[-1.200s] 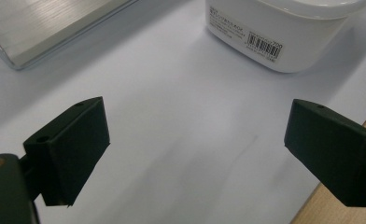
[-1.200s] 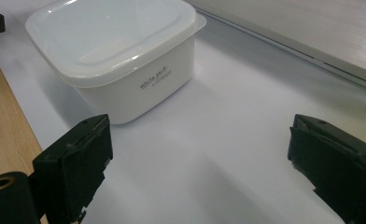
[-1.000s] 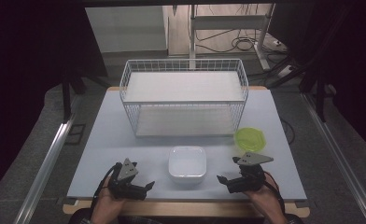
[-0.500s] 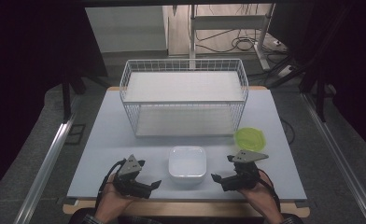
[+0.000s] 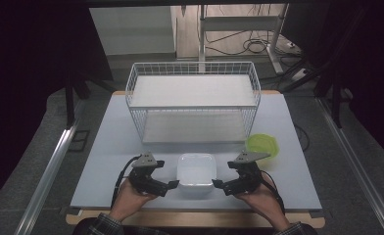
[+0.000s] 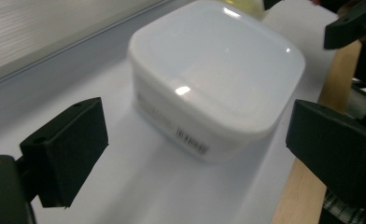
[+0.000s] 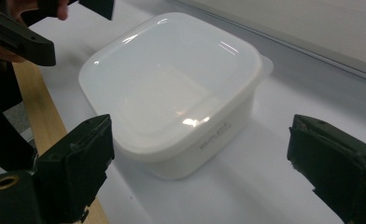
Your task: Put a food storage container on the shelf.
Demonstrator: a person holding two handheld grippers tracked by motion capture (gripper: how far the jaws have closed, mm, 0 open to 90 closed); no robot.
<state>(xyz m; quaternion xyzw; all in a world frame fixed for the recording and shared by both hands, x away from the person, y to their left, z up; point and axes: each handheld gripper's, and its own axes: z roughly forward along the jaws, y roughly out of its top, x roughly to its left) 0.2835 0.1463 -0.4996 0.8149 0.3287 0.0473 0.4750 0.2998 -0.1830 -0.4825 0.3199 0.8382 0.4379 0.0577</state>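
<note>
A white square container (image 5: 196, 170) with its lid on sits on the table near the front edge. My left gripper (image 5: 173, 185) is at the container's left front corner, pointing at it, open. My right gripper (image 5: 218, 185) mirrors it at the right front corner, also open. In the left gripper view the container (image 6: 216, 79) lies just beyond the wide-apart jaws of the left gripper (image 6: 195, 133), untouched. The right gripper view shows the container (image 7: 172, 88) between and ahead of the spread jaws of the right gripper (image 7: 204, 156). Neither holds anything.
A white wire basket shelf (image 5: 193, 100) stands at the back middle of the pale table (image 5: 107, 156). A yellow-green round lid or dish (image 5: 262, 145) lies right of the container. The table's wooden front edge (image 5: 195, 219) runs just behind the hands.
Both grippers have moved inward toward the white container, the left one rightward and the right one leftward. The container has not moved.
</note>
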